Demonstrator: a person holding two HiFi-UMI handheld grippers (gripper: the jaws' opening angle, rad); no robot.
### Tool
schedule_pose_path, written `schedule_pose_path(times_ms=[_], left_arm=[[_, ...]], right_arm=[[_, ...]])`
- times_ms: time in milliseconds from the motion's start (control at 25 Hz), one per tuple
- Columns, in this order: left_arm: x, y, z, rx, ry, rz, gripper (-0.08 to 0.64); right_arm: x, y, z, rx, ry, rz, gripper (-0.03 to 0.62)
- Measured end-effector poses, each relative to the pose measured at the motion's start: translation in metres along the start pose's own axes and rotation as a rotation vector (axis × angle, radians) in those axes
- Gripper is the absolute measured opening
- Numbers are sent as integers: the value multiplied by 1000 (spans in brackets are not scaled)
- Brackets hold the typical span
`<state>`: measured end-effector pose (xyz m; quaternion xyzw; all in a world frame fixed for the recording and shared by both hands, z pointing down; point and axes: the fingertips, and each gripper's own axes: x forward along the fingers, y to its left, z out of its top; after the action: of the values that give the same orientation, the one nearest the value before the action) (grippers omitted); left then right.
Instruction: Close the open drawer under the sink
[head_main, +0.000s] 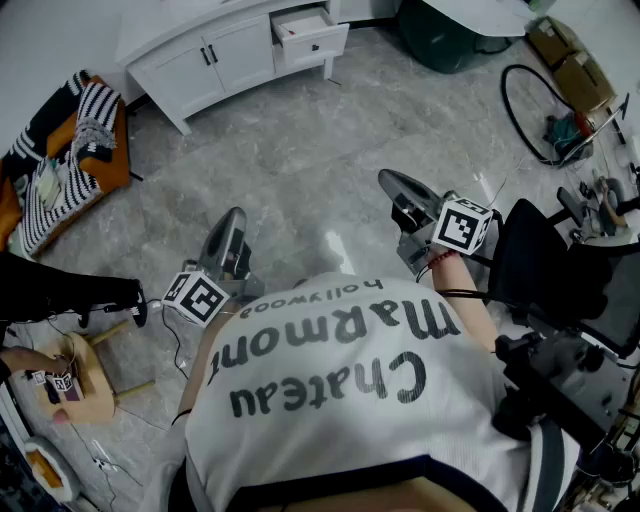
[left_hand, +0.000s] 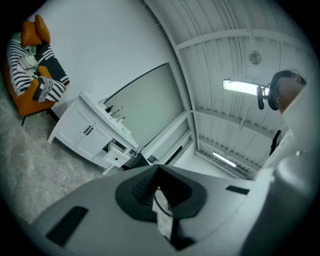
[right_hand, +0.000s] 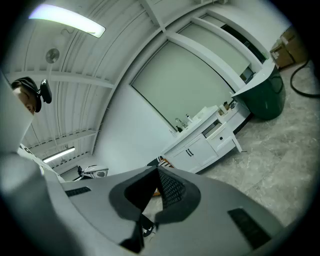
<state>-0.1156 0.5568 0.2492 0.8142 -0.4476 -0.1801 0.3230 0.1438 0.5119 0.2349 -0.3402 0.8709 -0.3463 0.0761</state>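
**Drawer open on the far side, both grippers shut and well short of it**

At the far left, an orange chair (head_main: 105, 165) carries a heap of striped cloth (head_main: 60, 185). What lies under the cloth is hidden from us.

Right of it, against the far wall, stands the white vanity (head_main: 195, 65). At its right end the drawer (head_main: 312, 37) is pulled out towards us. We see a pale inside from above, but it is too small for us to tell any contents.

Nearer, the left gripper (head_main: 232, 216) has its jaws pressed together on nothing. The right gripper (head_main: 388, 181) is likewise pressed together and holds nothing. Both point across bare marbled floor (head_main: 300, 170) towards the drawer, well apart from it. It lies ahead, roughly between the two.

Far right, a dark green bin (head_main: 440, 40) is cut off by the frame's top edge. Beyond it sit cardboard boxes (head_main: 570, 65), their contents unclear.
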Motion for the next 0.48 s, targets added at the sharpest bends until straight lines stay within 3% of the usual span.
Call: schedule_pose_path(times_ms=[480], left_arm=[[-1, -1, 1, 20, 16, -7, 9]], right_arm=[[-3, -6, -1, 22, -23, -10, 12]])
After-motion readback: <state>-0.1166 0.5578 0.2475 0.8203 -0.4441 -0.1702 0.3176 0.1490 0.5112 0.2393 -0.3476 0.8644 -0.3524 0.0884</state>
